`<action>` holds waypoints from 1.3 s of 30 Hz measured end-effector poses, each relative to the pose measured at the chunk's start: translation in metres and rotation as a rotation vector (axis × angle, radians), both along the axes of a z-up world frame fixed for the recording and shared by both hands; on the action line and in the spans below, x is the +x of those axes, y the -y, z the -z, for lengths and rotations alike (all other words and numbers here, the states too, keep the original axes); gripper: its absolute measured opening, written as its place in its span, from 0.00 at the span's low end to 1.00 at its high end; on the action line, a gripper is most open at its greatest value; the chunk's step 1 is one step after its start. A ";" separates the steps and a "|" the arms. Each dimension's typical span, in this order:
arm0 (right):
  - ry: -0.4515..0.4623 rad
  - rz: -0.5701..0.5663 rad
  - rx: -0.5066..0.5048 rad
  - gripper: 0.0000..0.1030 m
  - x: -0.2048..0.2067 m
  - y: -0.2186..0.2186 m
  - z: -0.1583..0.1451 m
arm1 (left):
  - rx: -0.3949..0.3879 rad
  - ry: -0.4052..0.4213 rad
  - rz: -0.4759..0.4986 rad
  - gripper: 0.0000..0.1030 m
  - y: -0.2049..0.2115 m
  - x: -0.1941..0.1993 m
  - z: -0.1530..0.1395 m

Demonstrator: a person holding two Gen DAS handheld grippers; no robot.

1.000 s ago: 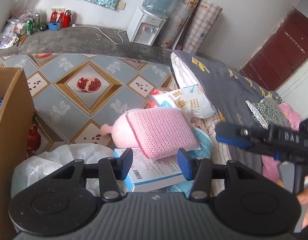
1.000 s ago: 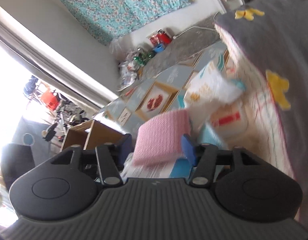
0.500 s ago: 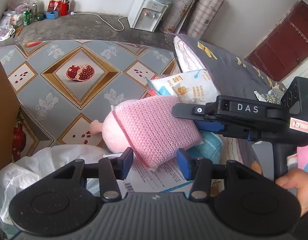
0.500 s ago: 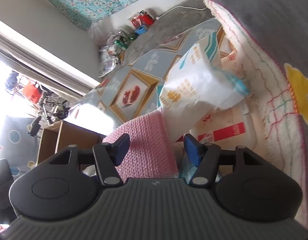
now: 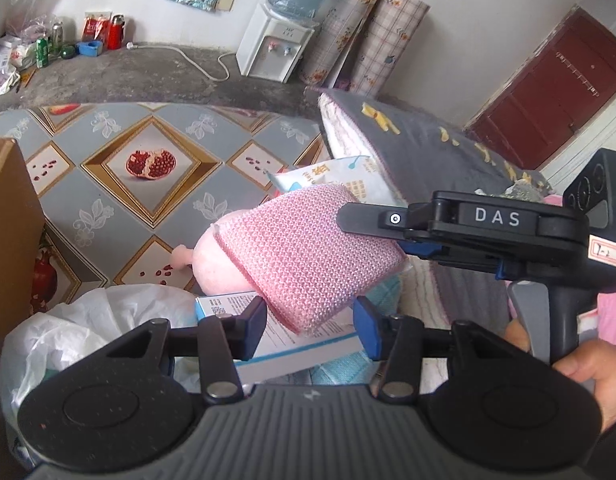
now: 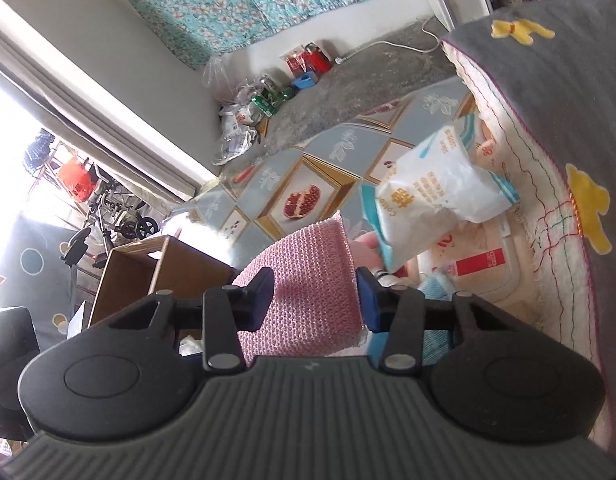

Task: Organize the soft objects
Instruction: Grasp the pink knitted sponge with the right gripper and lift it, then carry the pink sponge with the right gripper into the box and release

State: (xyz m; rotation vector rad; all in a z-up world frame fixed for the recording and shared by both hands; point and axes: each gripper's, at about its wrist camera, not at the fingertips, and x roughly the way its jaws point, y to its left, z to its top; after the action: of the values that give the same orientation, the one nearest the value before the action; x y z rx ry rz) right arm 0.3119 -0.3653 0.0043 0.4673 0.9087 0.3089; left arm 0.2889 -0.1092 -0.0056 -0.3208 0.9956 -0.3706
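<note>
Both jaws around pink knit cloth (image 5: 304,256): right gripper (image 6: 314,294) closing, contact unclear; left gripper (image 5: 310,322) spread.

Cardboard box (image 5: 10,232) cut by the left edge; pink plush (image 5: 218,264) mostly hidden behind knitted pink cloth (image 5: 304,256).

A water dispenser (image 5: 271,50) stands at twelve o'clock against the wall, a dark red door (image 5: 548,100) at two, a cardboard box (image 5: 8,232) at nine.

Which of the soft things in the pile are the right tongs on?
The pink knitted pad: it sits between the closing right tongs, lifted above the pink plush, teal cloth and white cotton pack.
</note>
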 end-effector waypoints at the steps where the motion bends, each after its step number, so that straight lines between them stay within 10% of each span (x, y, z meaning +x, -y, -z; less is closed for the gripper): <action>1: 0.011 -0.007 -0.005 0.42 -0.004 -0.004 -0.006 | -0.004 0.011 -0.002 0.47 -0.003 -0.005 -0.005; 17: 0.119 -0.379 -0.052 0.44 -0.001 -0.225 -0.089 | 0.007 0.147 -0.308 0.47 -0.156 -0.101 -0.056; 29: -0.041 -0.632 -0.125 0.44 0.086 -0.422 -0.029 | 0.004 -0.089 -0.533 0.47 -0.275 -0.061 0.023; 39: -0.042 -0.619 -0.269 0.41 0.144 -0.449 0.034 | 0.031 -0.201 -0.553 0.46 -0.289 -0.020 0.054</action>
State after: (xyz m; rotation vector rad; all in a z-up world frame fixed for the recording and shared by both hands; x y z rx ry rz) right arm 0.4555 0.0835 -0.0300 -0.0689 1.1058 0.7293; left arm 0.2690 0.1801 -0.0599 -0.5945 1.0608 0.1830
